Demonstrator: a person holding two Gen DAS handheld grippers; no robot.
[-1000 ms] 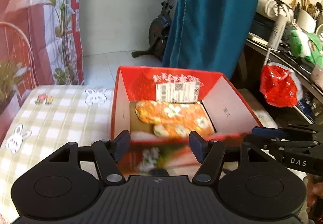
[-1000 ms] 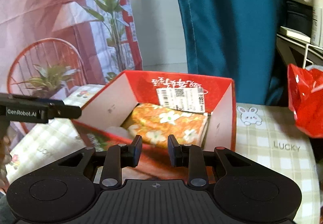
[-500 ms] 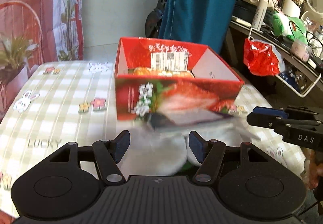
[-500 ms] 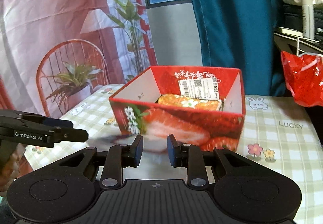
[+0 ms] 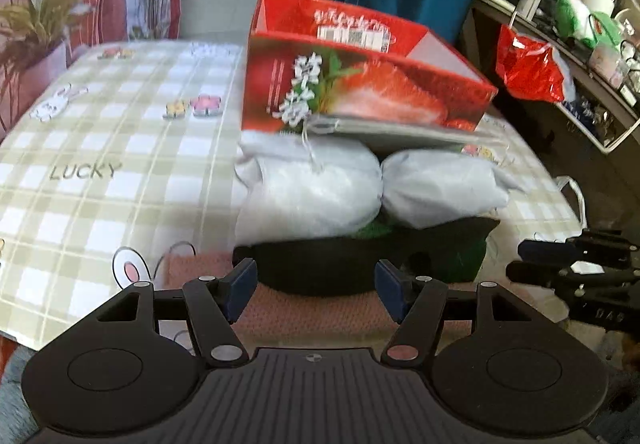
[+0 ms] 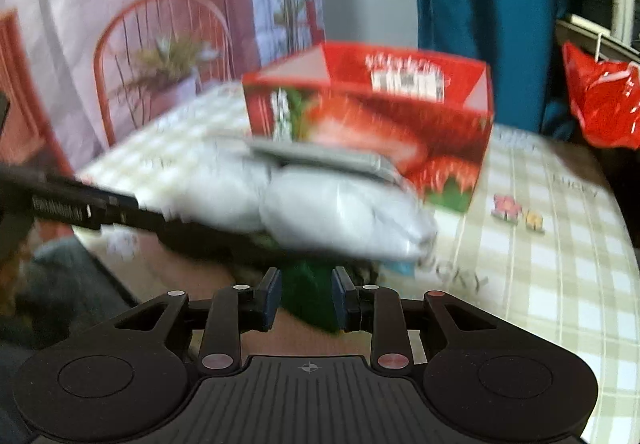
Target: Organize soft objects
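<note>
I read "LUCKY" on the checked cloth. The red box carries a strawberry print and a barcode label; its contents are hidden. Grey bundles lie just before it on a dark garment. My left gripper stands open, empty. My right gripper is narrowly parted around green fabric; contact unclear.

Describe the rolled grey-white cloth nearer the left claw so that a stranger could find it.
Start at the red strawberry box on the checked tablecloth. Two pale rolls lie before it atop dark clothes. Yours is the rolled cloth on the left, with a string trailing across it.
</note>
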